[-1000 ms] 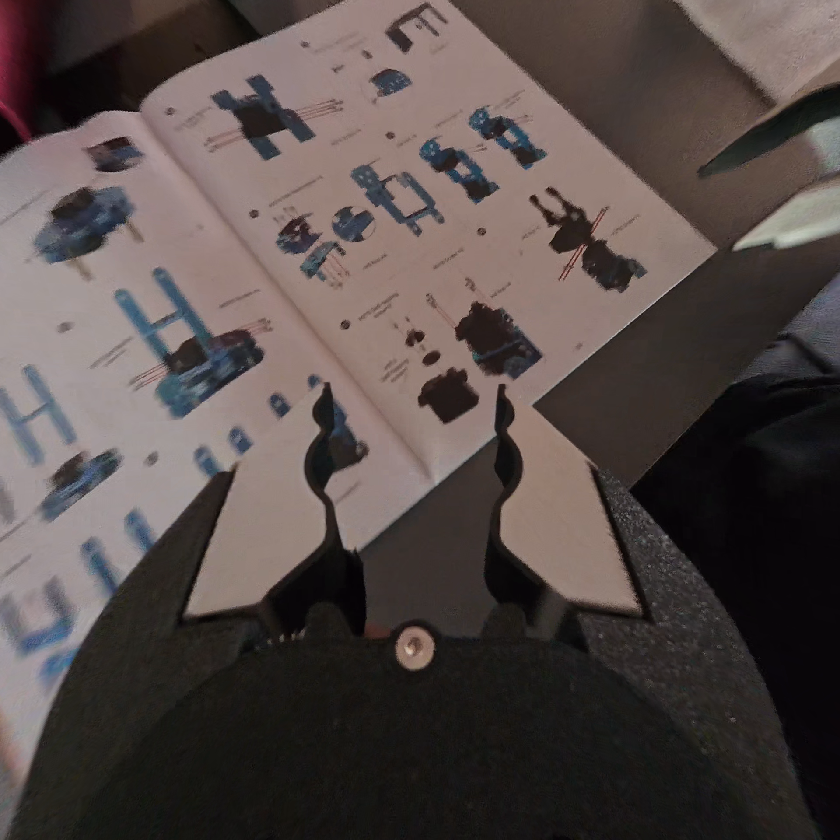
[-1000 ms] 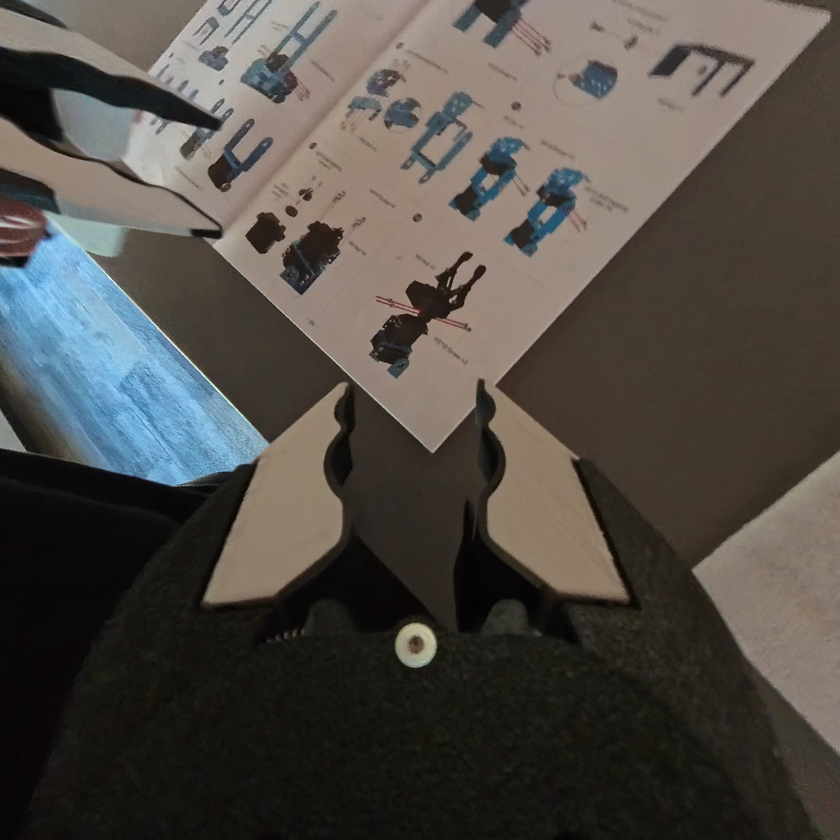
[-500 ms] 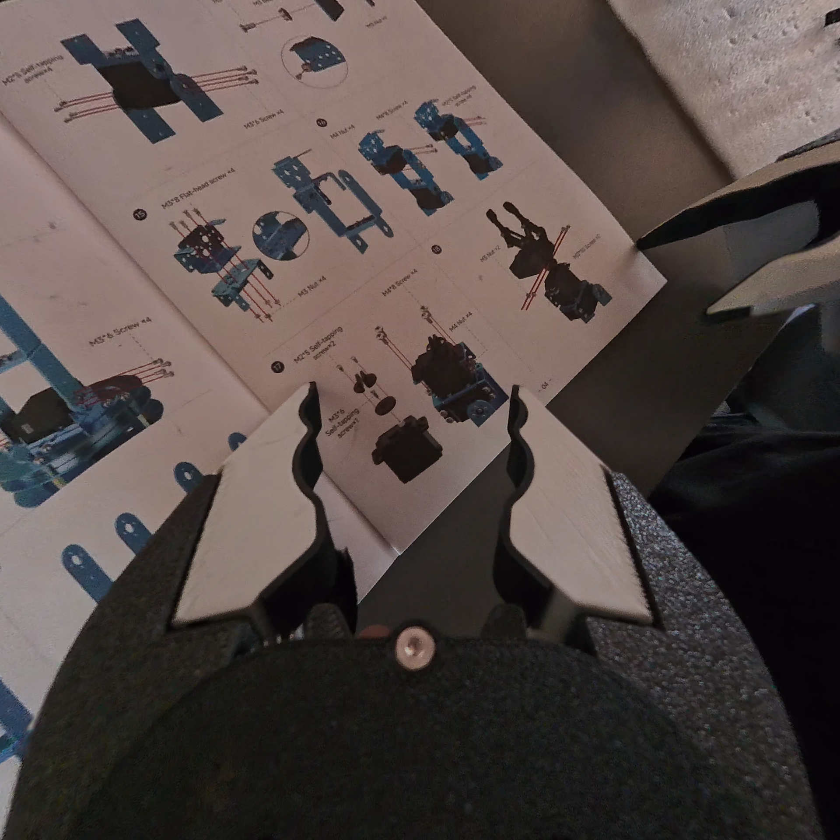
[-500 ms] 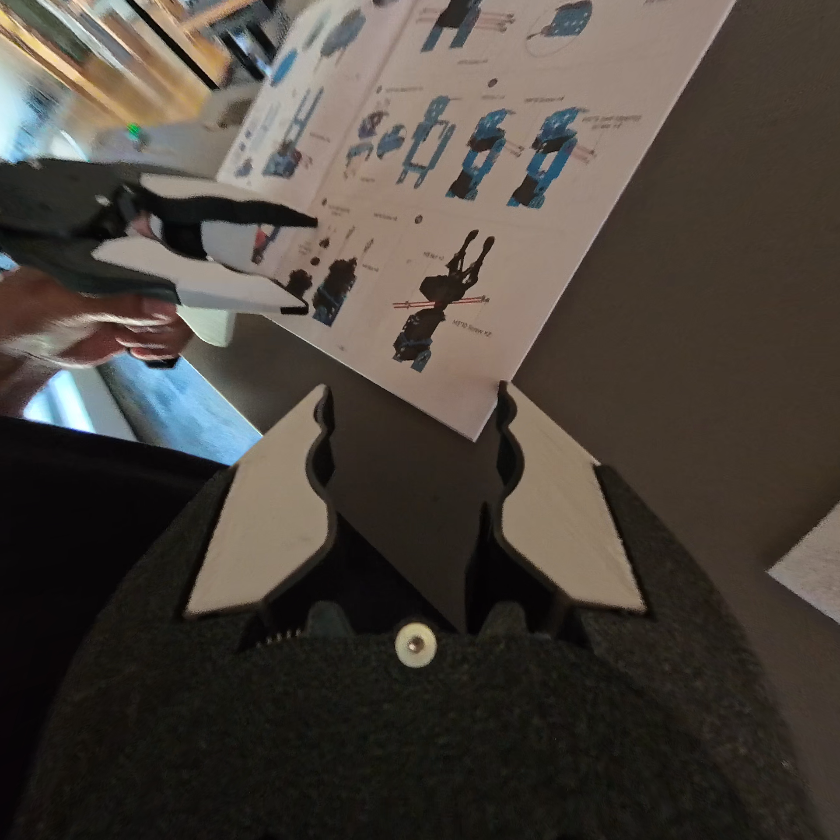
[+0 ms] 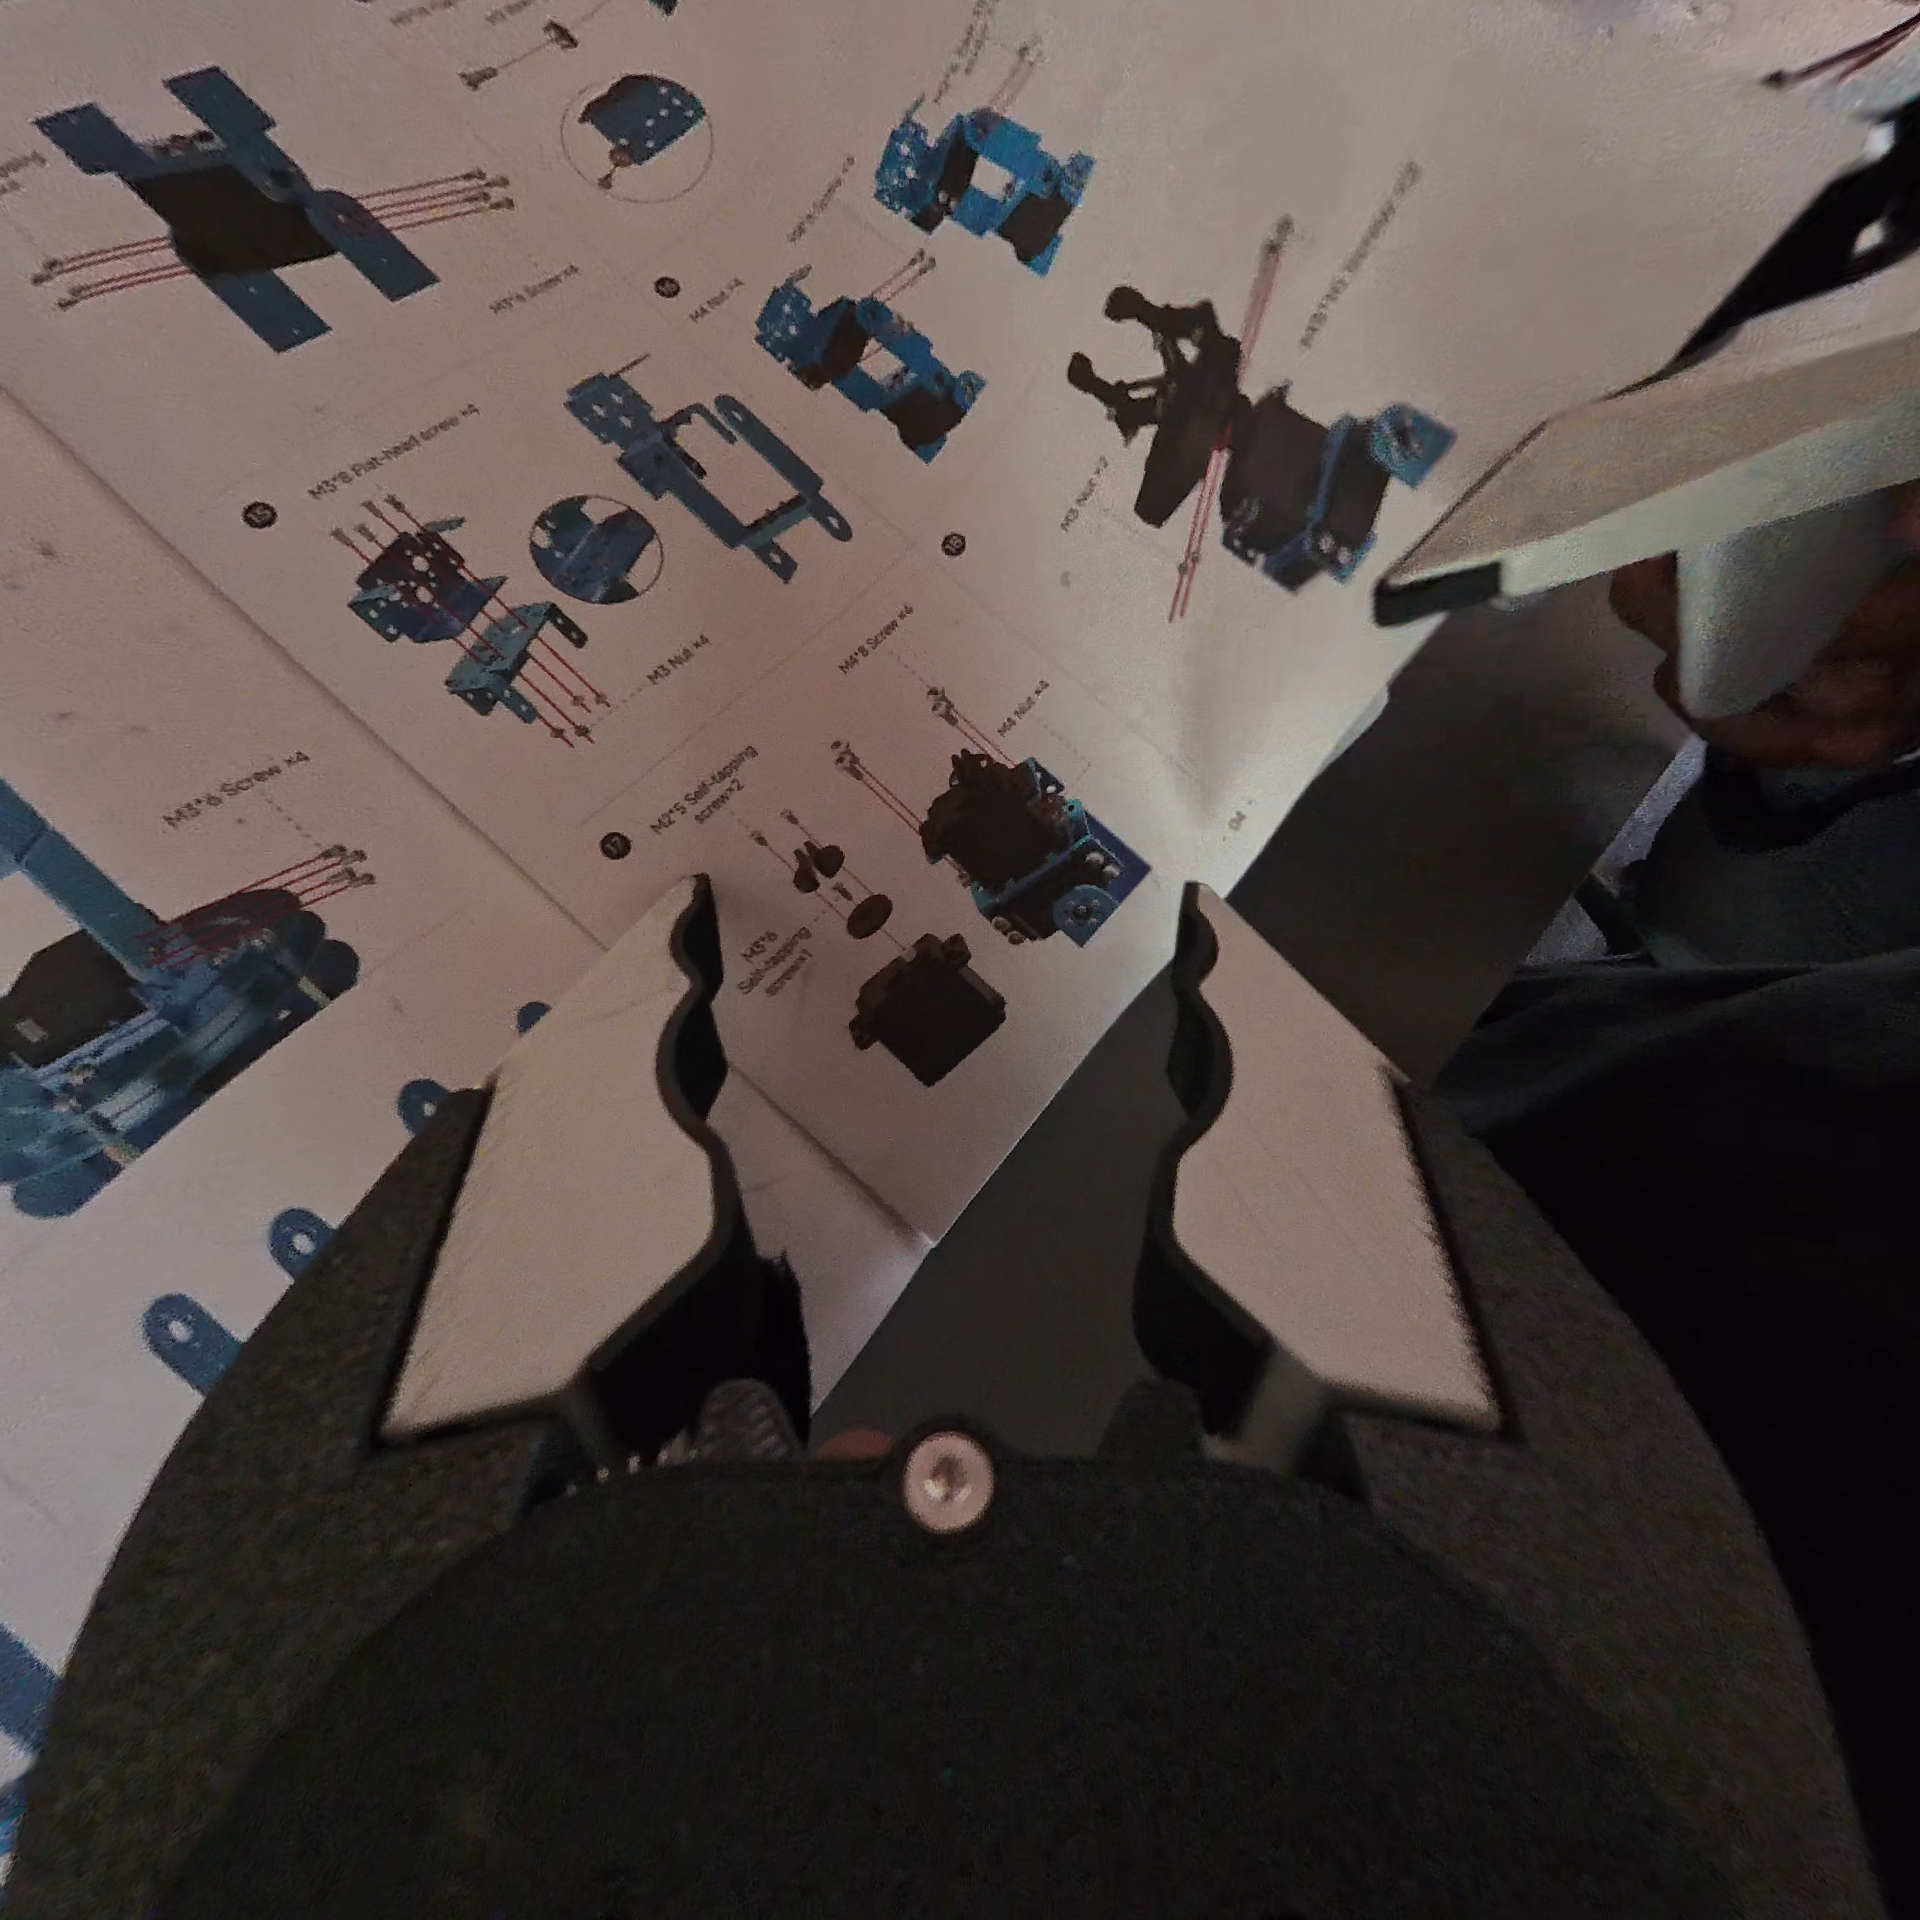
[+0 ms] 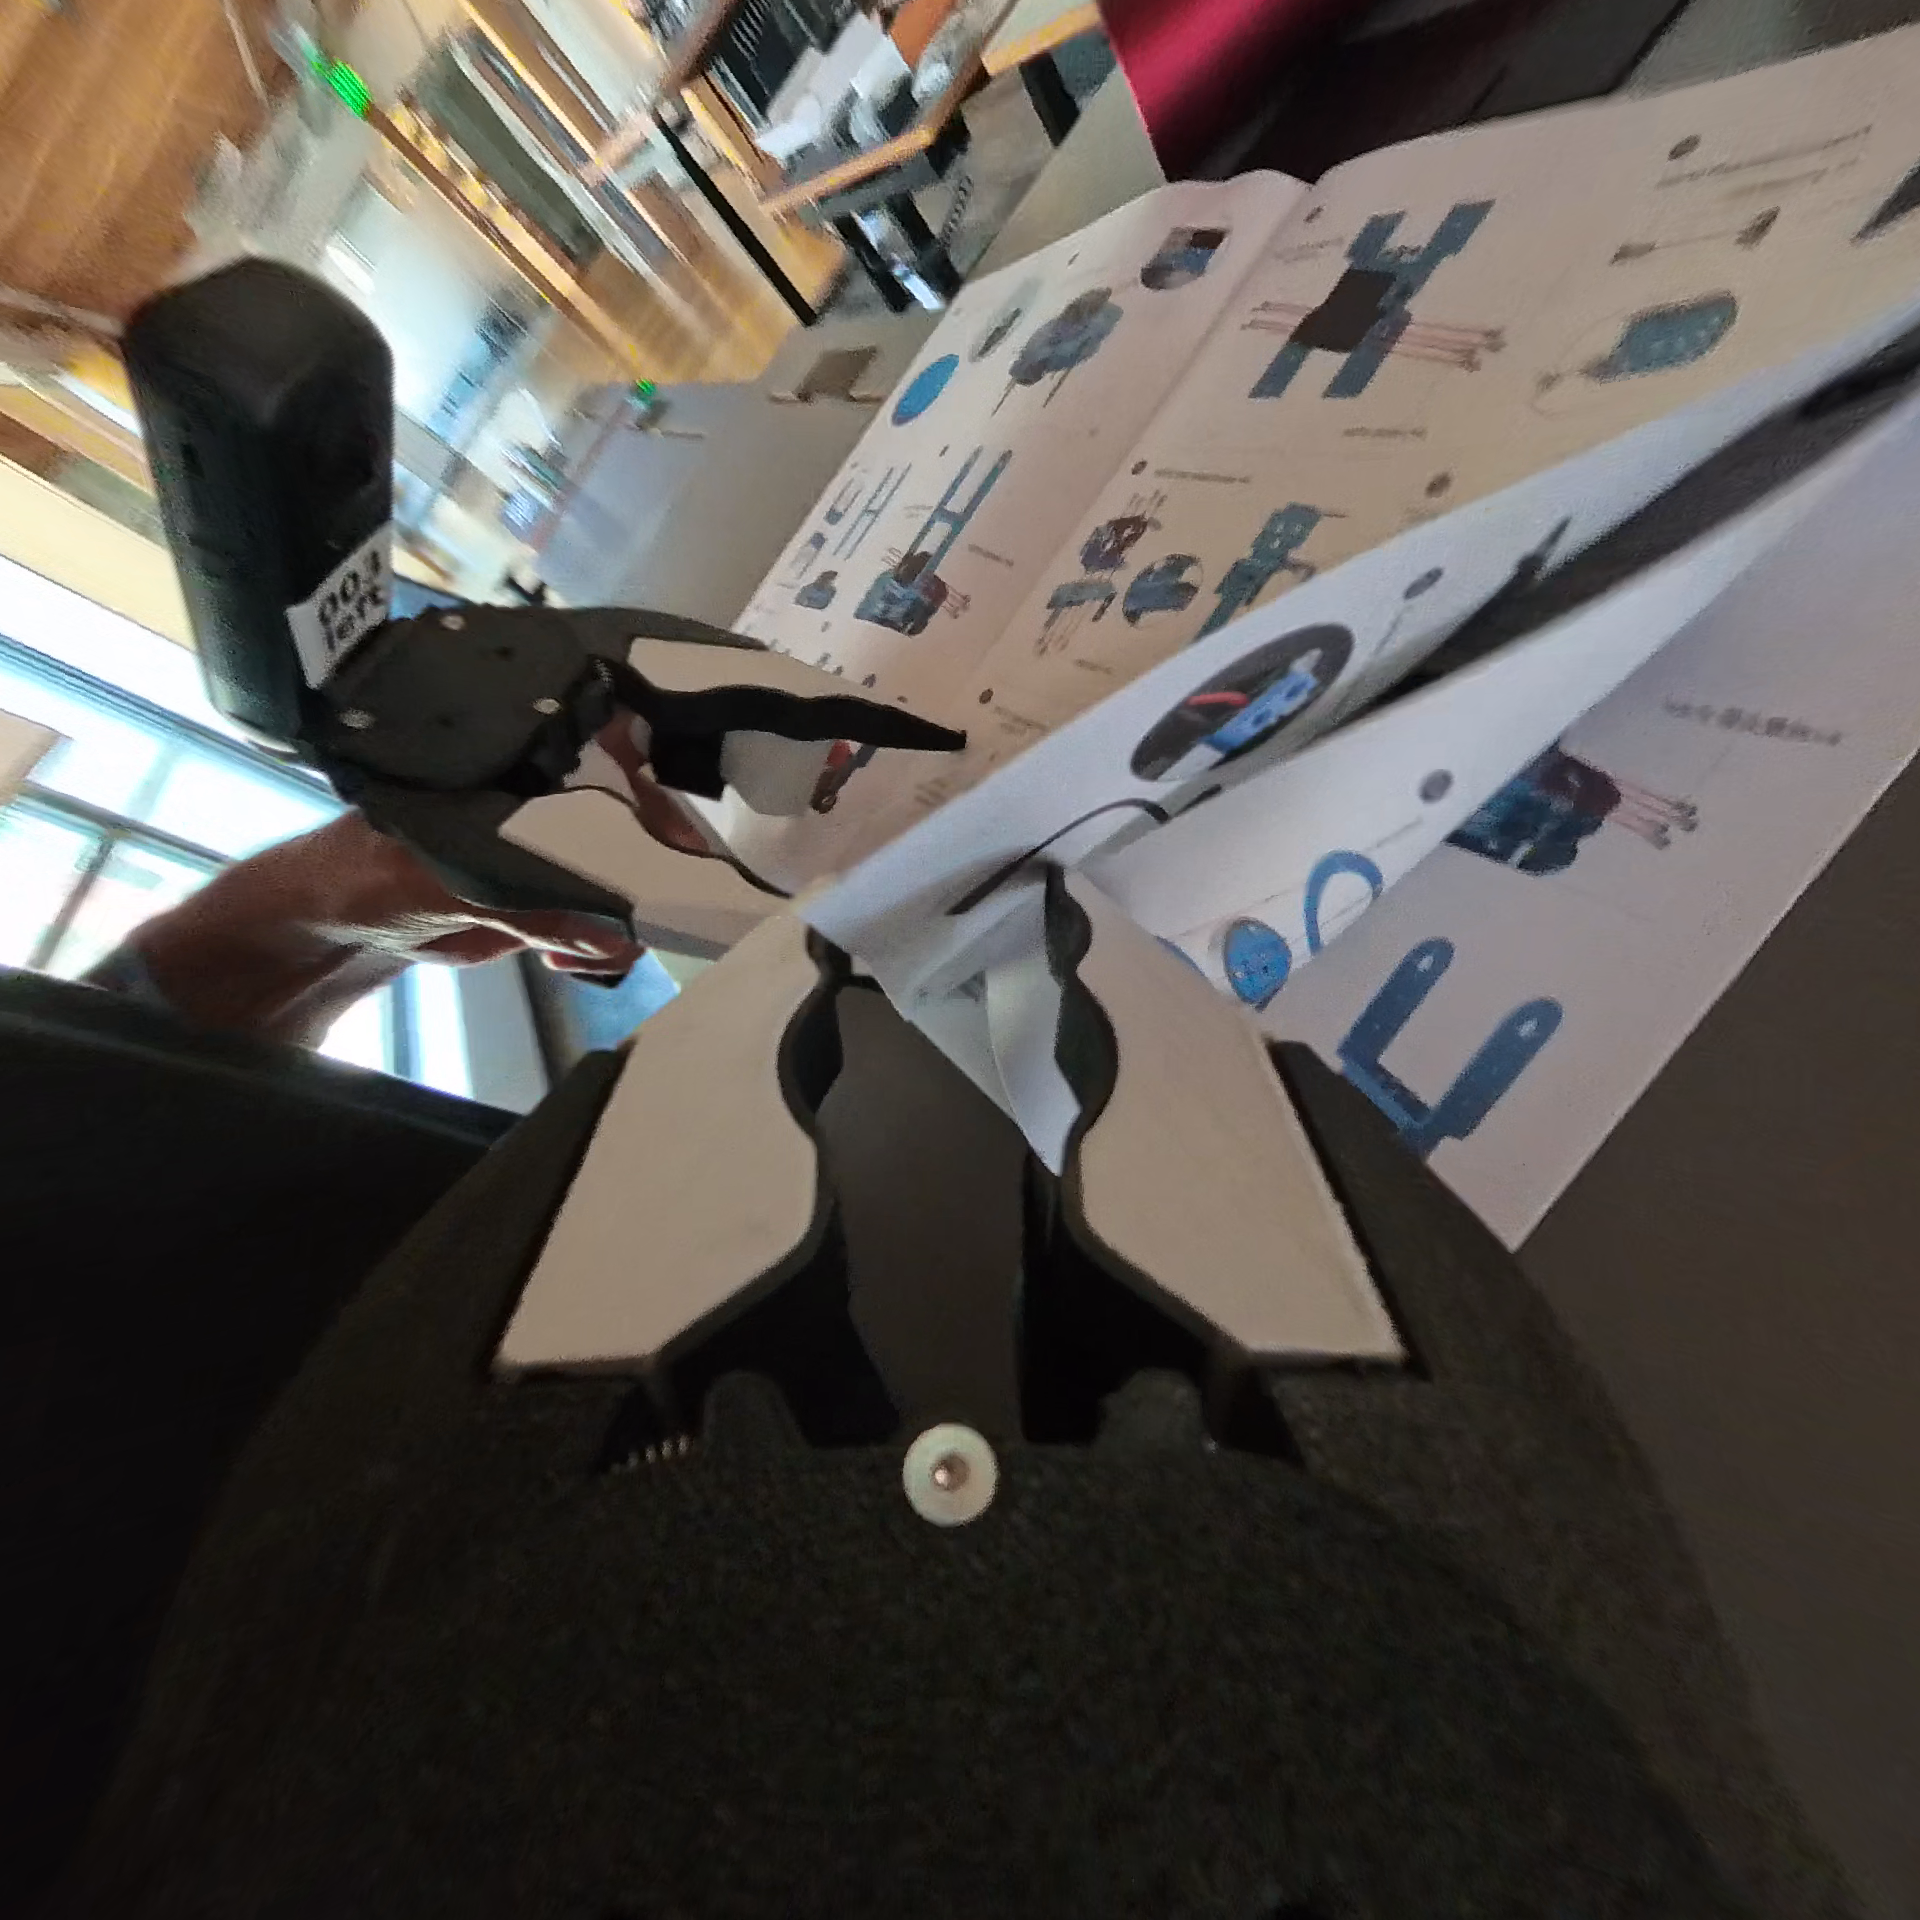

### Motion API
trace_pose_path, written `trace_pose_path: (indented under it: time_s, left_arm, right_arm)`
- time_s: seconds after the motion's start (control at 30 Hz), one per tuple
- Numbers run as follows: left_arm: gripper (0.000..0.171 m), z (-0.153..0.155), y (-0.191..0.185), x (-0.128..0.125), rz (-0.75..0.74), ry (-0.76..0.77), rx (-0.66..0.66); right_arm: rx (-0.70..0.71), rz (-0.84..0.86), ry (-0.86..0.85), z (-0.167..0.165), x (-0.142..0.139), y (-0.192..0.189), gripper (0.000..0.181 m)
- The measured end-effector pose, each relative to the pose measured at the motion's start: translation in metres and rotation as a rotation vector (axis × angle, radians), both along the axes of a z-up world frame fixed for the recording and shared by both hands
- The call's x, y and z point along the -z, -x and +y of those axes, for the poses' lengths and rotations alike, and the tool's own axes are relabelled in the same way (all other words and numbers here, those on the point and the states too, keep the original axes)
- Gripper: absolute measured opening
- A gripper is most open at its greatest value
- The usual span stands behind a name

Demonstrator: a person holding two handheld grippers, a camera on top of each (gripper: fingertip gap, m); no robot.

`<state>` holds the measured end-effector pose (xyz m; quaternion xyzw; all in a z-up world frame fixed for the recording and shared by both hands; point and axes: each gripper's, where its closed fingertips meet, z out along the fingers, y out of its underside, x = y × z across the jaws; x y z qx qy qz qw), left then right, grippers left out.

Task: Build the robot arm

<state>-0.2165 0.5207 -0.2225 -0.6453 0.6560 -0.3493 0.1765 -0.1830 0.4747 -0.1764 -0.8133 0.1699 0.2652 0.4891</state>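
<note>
Left gripper (image 5: pixel 940 904) spread above booklet (image 5: pixel 644 436); right gripper (image 6: pixel 940 914) around lifted page corner (image 6: pixel 997 997), grip unclear

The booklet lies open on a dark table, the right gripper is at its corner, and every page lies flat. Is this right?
Not quite. The booklet is open on the dark table and the right gripper is at its corner, but not every page lies flat: one page is raised there, its corner between the gripper's fingers. The right wrist view shows this.
</note>
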Motion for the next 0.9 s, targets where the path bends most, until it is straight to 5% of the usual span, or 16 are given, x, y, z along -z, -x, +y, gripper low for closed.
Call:
trace_pose_path:
  time_s: [0.1,0.23,0.43,0.53,0.7,0.77,0.83,0.9]
  left_arm:
    - [0.085,-0.010,-0.007,-0.005,-0.022,0.100,-0.007]
    - [0.076,-0.026,-0.018,-0.019,-0.054,0.386,-0.006]
    - [0.074,-0.035,-0.016,-0.019,-0.050,0.345,0.081]
    - [0.074,-0.022,-0.008,-0.053,-0.113,0.472,0.041]
    - [0.080,0.039,0.009,-0.132,-0.201,0.723,-0.246]
    - [0.079,0.058,0.009,-0.135,-0.151,0.698,-0.332]
    - [0.066,0.073,0.013,-0.113,-0.022,0.610,-0.382]
    - [0.012,0.077,0.019,-0.105,0.032,0.616,-0.387]
  right_arm:
    - [-0.006,-0.194,-0.037,0.003,-0.024,-0.005,0.013]
    - [-0.087,-0.419,-0.020,0.010,-0.036,0.002,0.007]
    - [-0.180,-0.473,0.016,0.025,-0.027,0.006,0.007]
    - [-0.262,-0.576,0.007,0.029,-0.032,0.014,0.002]
    - [-0.510,-0.765,-0.045,0.032,-0.036,0.054,0.000]
    - [-0.611,-0.834,-0.068,0.034,-0.033,0.074,0.000]
    - [-0.674,-0.845,-0.107,0.038,-0.033,0.092,0.000]
    - [-0.740,-0.791,-0.129,0.037,-0.033,0.106,0.000]
